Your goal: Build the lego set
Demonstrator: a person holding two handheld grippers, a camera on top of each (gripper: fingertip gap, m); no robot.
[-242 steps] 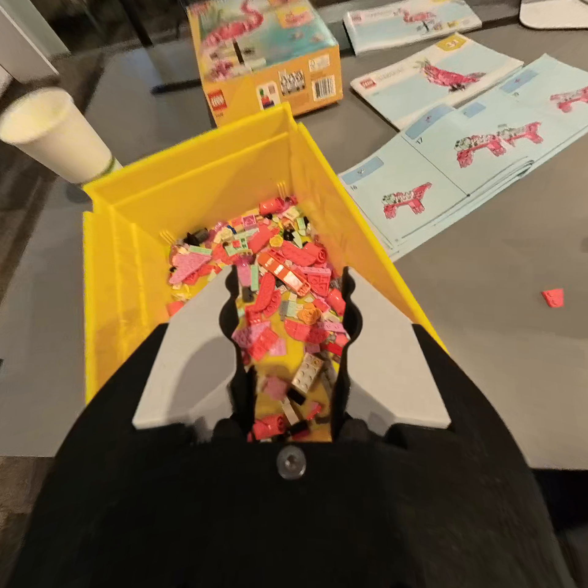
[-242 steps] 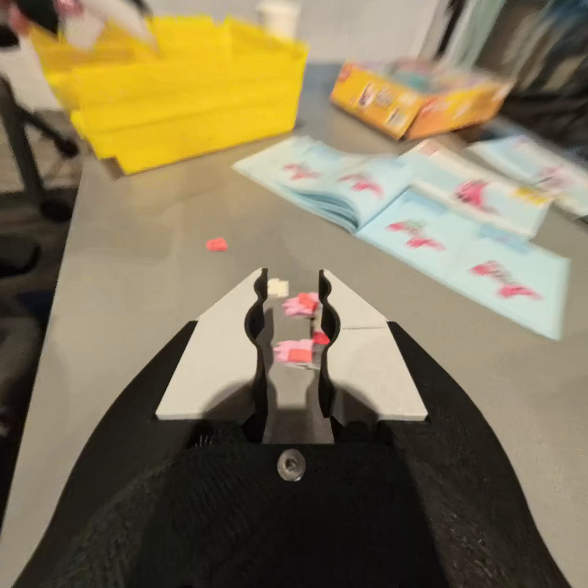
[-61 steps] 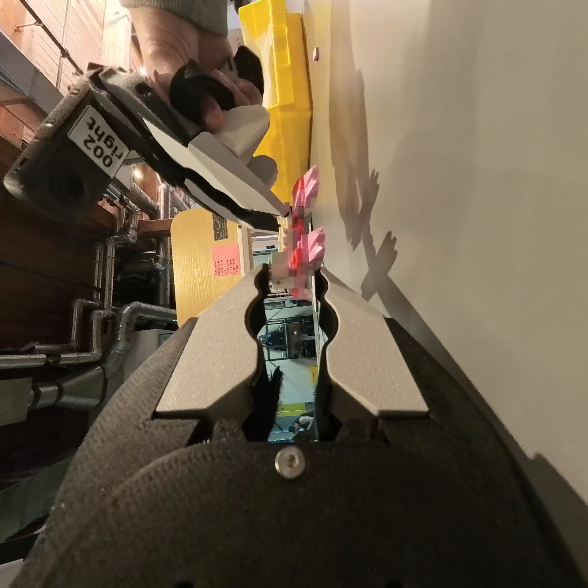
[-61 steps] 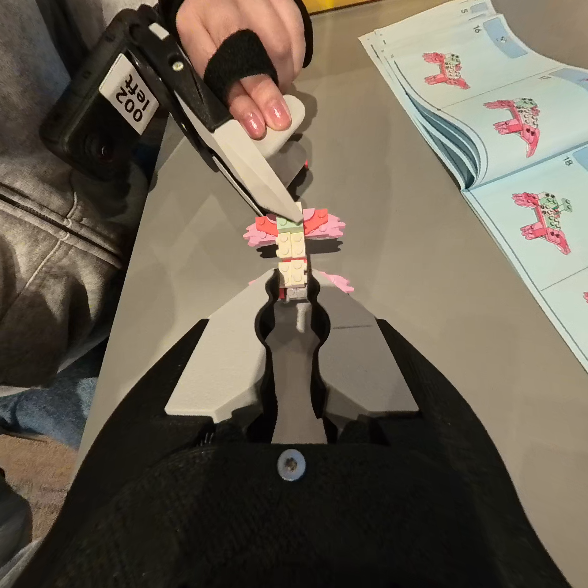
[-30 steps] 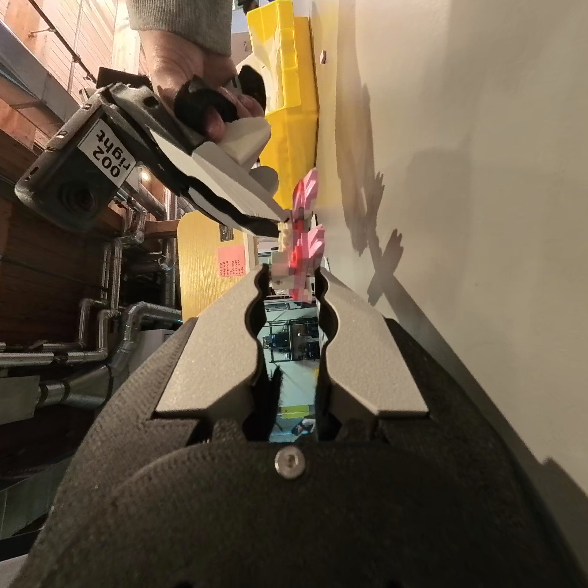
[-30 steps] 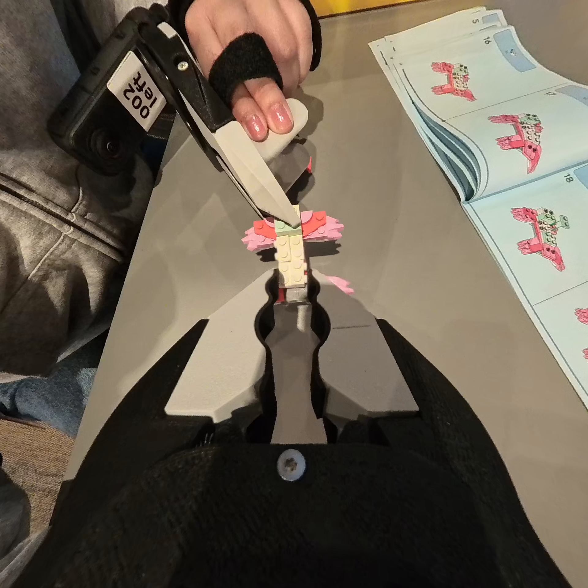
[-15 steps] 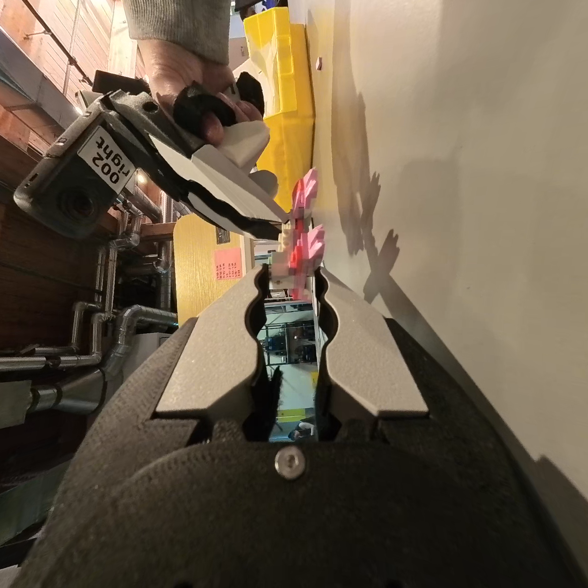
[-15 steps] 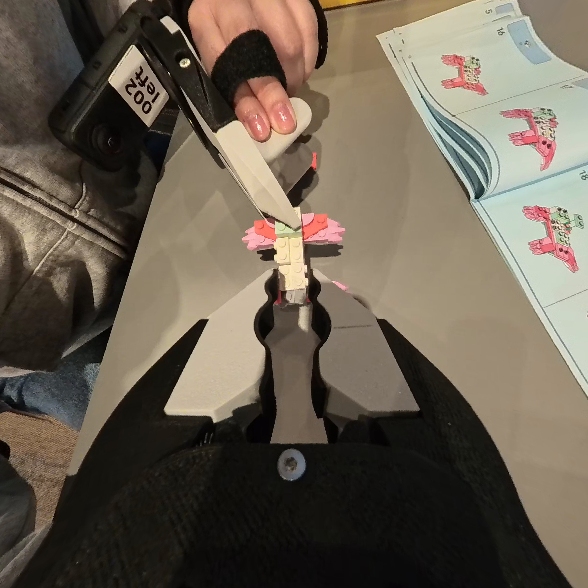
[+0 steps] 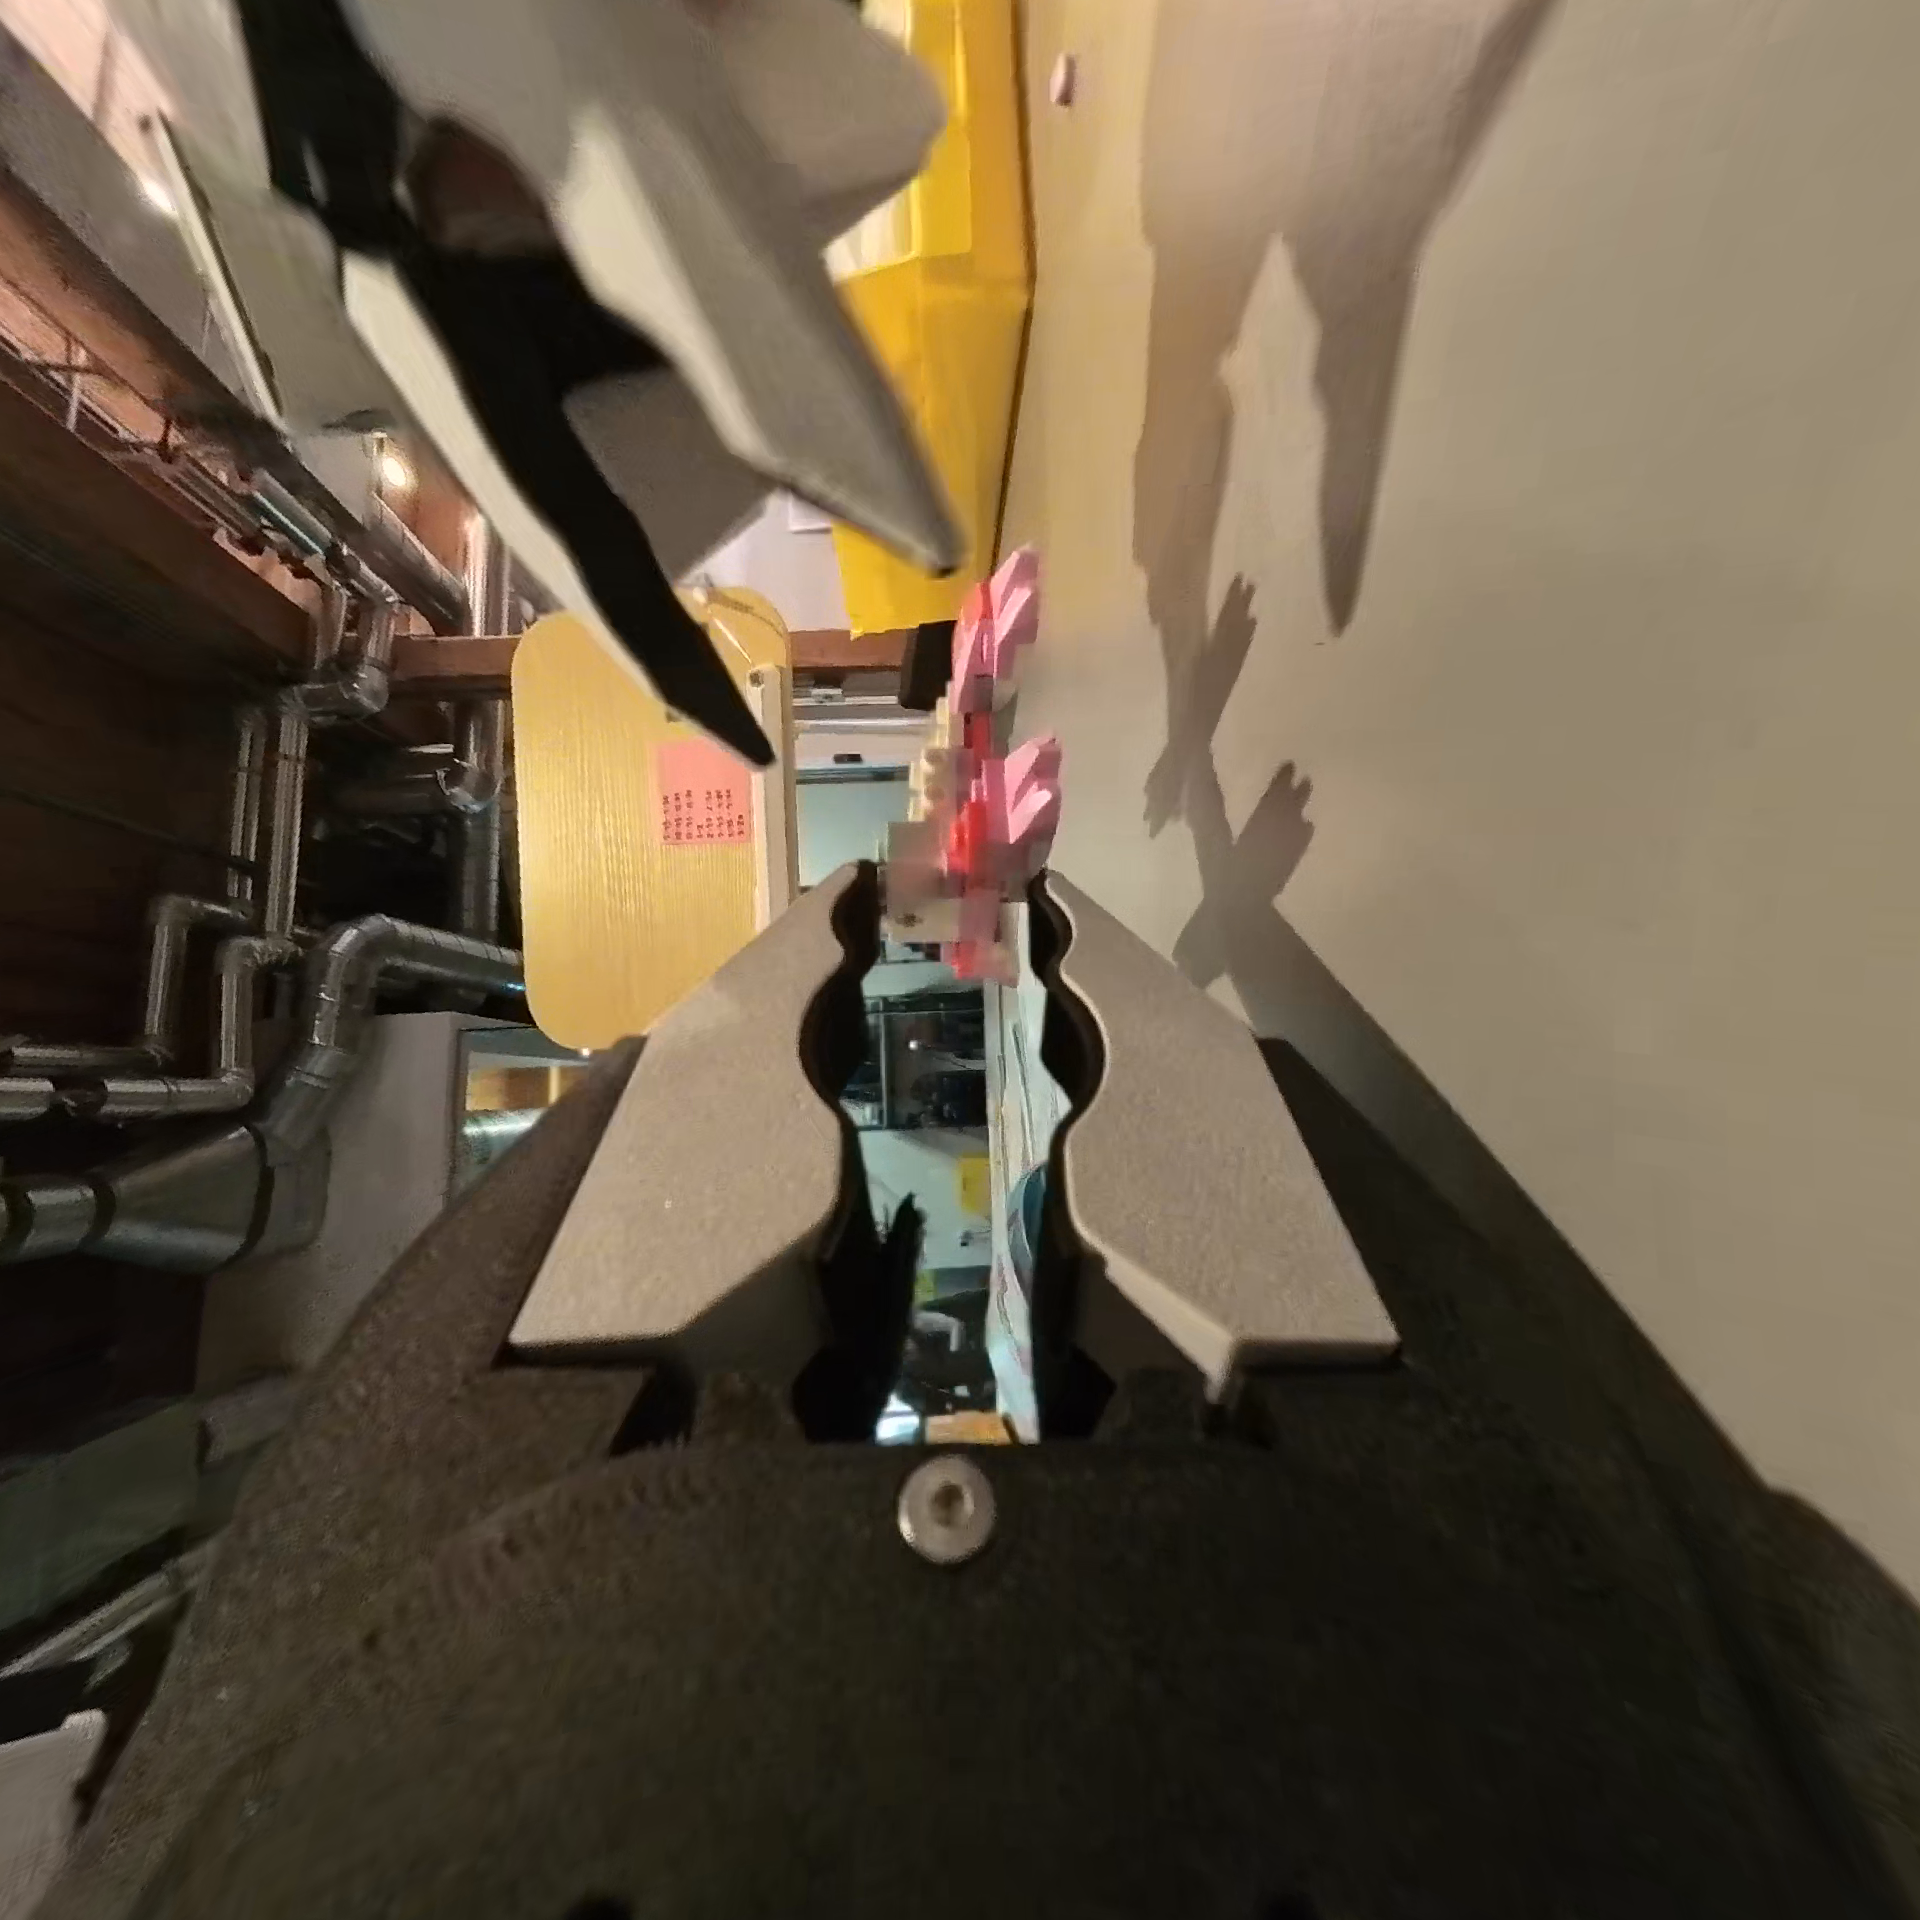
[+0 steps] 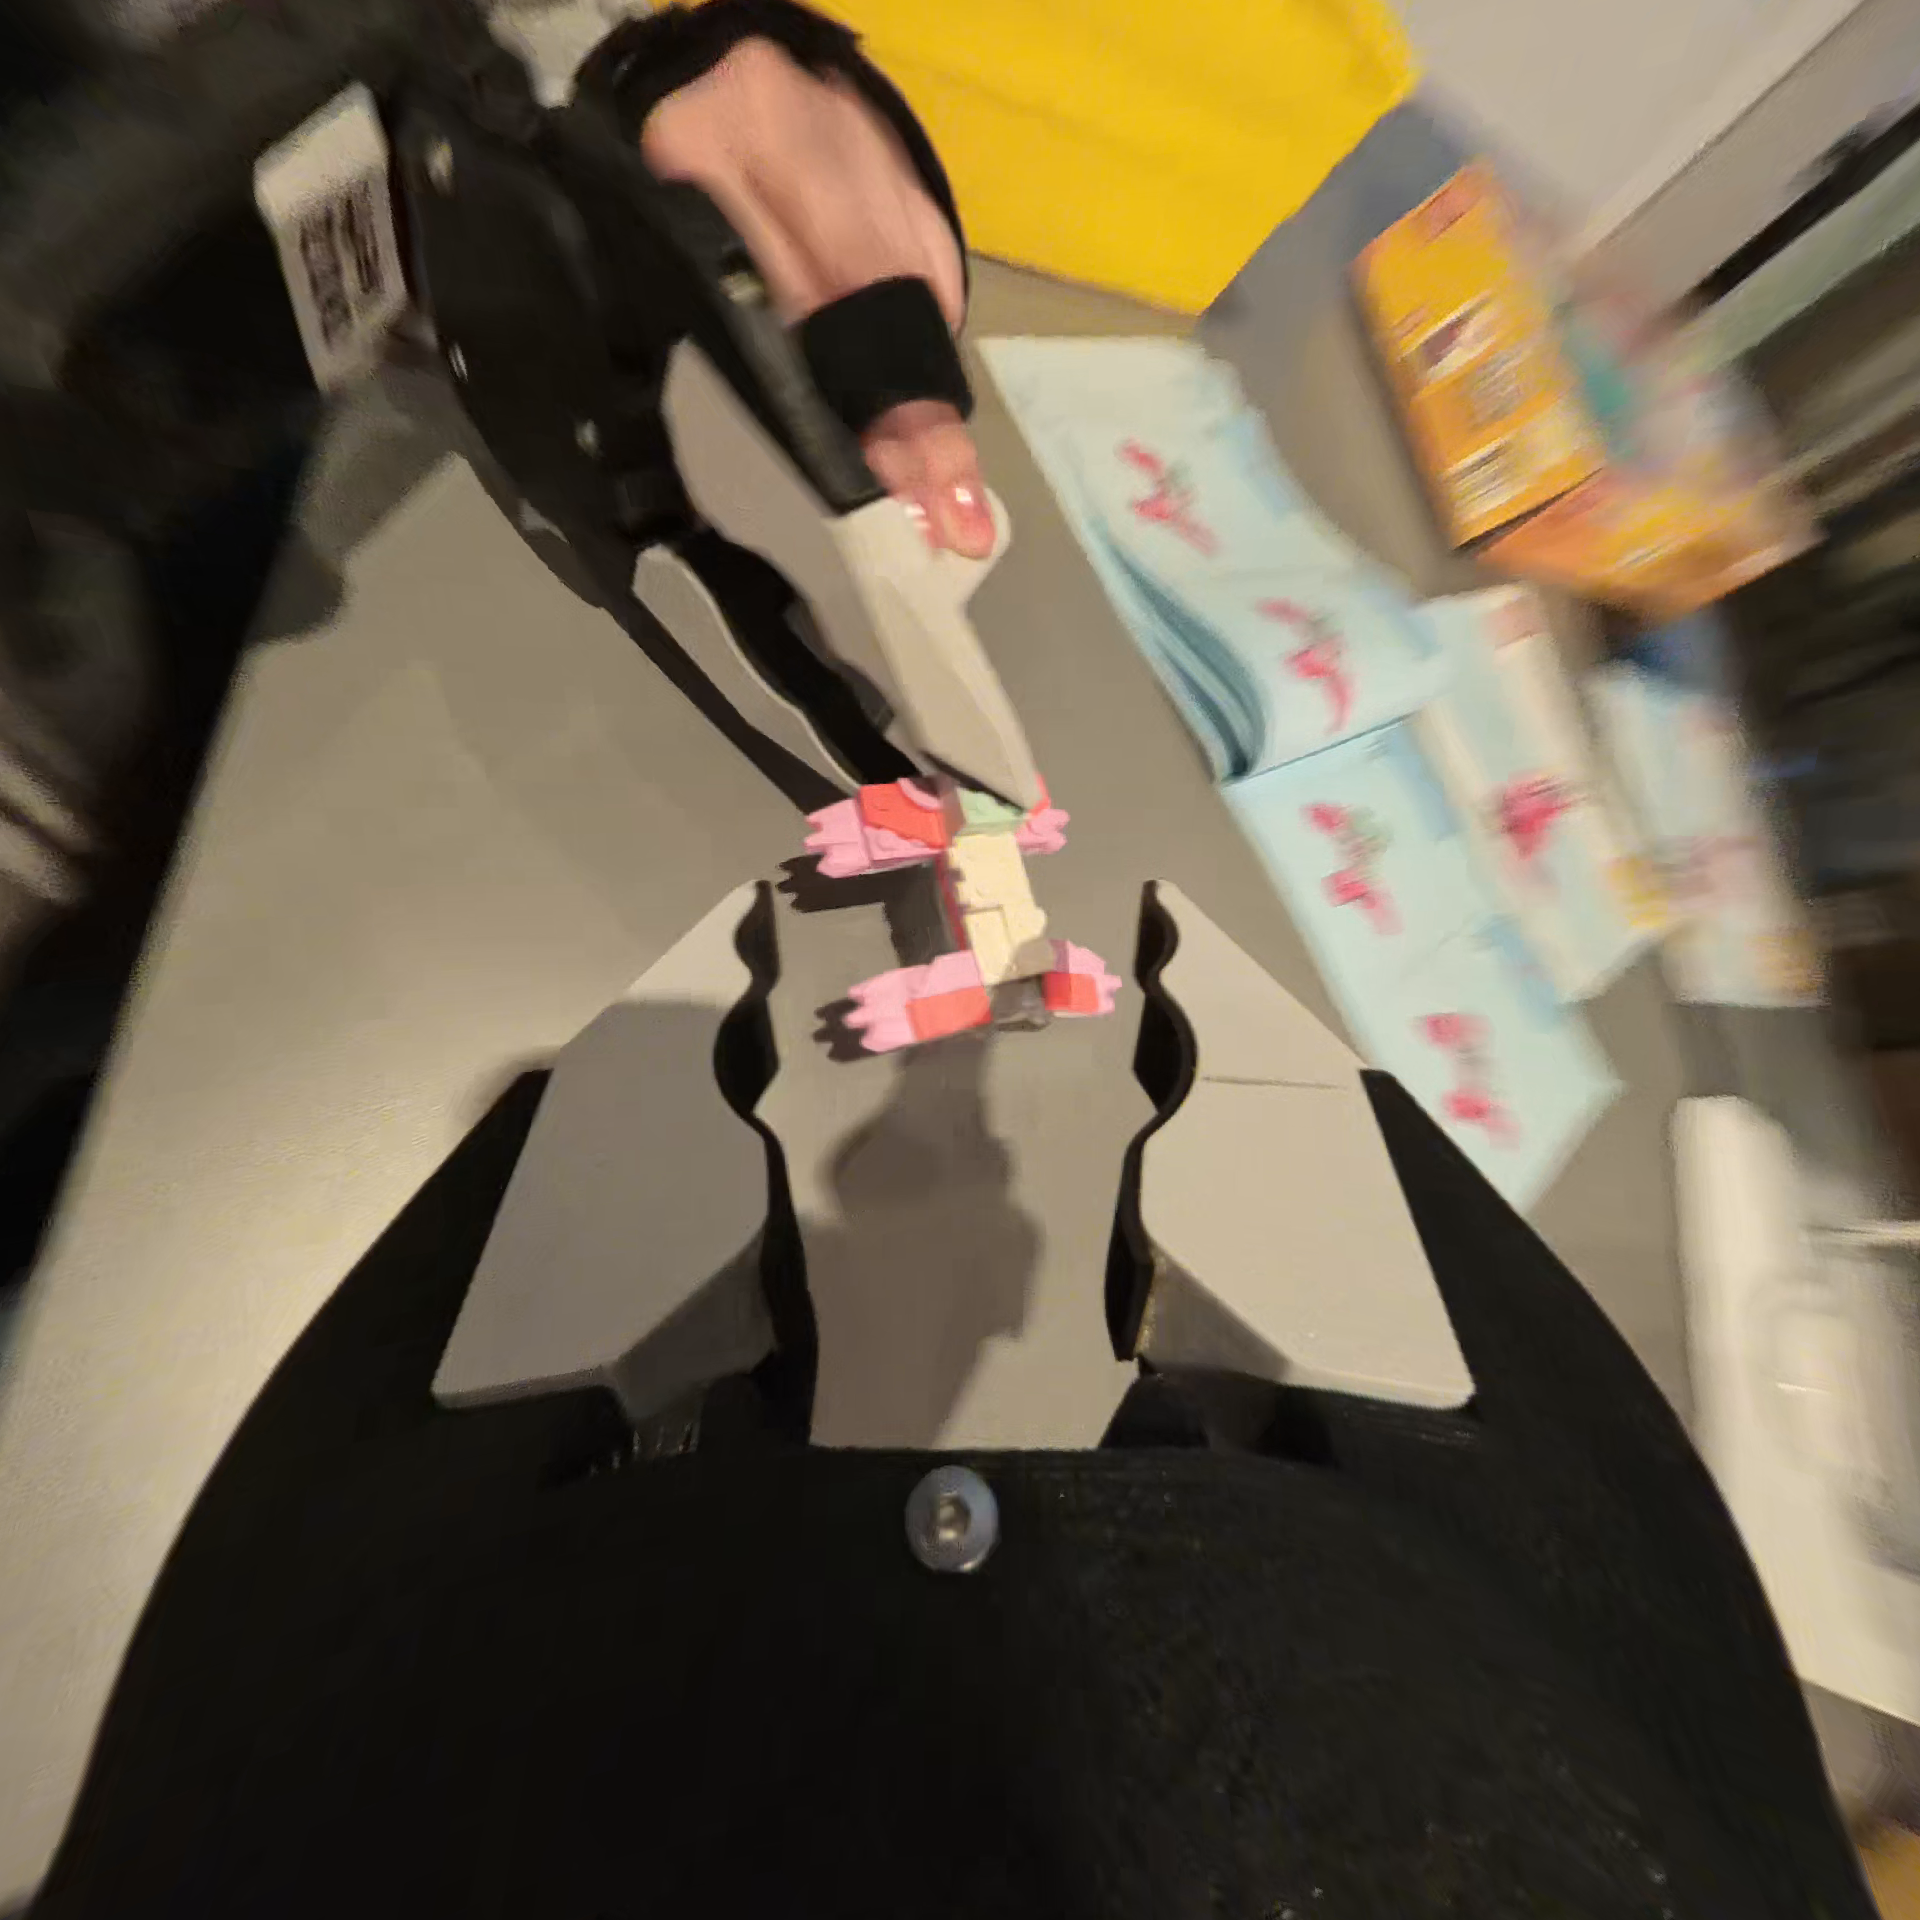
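The lego model (image 10: 987,894), a cream body with pink and red winged ends, lies on the grey table (image 10: 416,831). My left gripper (image 10: 966,795) reaches in from the far side and is shut on the model's far end. In the left wrist view the model (image 9: 997,800) sits pinched between the tips of my left gripper (image 9: 954,888), against the table (image 9: 1558,520). My right gripper (image 10: 956,894) is open and empty, its fingers wide on either side of the model's near end without touching it. It also shows in the left wrist view (image 9: 847,655), lifted off the model.
A yellow bin (image 10: 1122,135) stands at the far end of the table. Open instruction booklets (image 10: 1351,790) and the orange lego box (image 10: 1507,395) lie to the right. A person's hand (image 10: 831,208) holds the left gripper. A small pink piece (image 9: 1062,91) lies near the bin. Only a small space, under 4 cm, lies between the two pairs of fingers.
My right gripper has opened, let go of the model's near end and pulled back and up. My left gripper still holds the far end. The right wrist view has swung and blurred.
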